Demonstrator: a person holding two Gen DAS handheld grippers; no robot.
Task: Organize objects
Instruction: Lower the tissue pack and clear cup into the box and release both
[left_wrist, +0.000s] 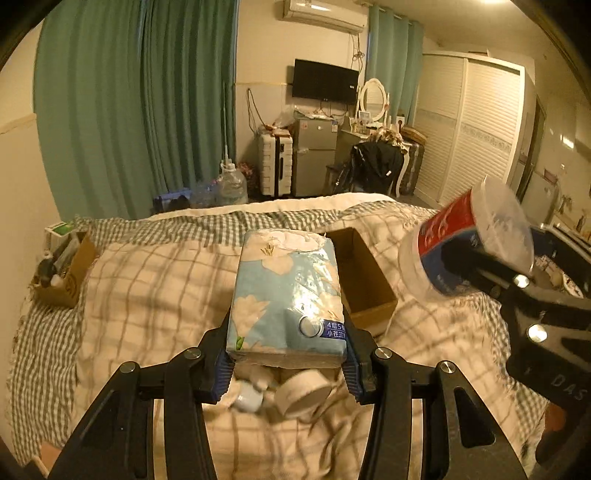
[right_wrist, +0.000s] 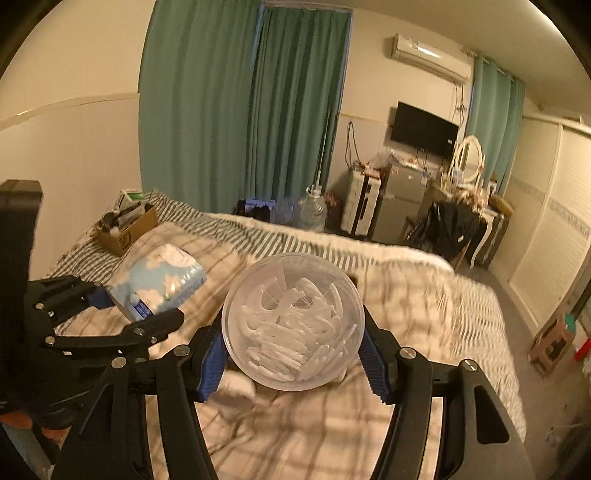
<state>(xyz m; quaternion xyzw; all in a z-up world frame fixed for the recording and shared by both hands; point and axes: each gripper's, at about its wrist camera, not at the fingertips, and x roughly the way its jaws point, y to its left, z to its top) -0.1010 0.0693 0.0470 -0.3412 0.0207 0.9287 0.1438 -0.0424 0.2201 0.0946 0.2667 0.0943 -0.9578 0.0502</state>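
My left gripper (left_wrist: 286, 363) is shut on a blue floral tissue pack (left_wrist: 286, 295) and holds it above the bed; the pack also shows in the right wrist view (right_wrist: 159, 280). My right gripper (right_wrist: 291, 354) is shut on a clear round jar of white floss picks (right_wrist: 293, 321), which has a red and blue label in the left wrist view (left_wrist: 461, 247). An open empty cardboard box (left_wrist: 364, 280) lies on the bed just right of the tissue pack. A white round tub (left_wrist: 303, 397) and a small white bottle (left_wrist: 249, 398) lie on the bed below the pack.
A second cardboard box with several items (left_wrist: 62, 269) sits at the bed's far left corner, also in the right wrist view (right_wrist: 127, 227). The checked quilt (left_wrist: 155, 295) covers the bed. A water jug (left_wrist: 231, 186), suitcase, fridge and wardrobe stand beyond.
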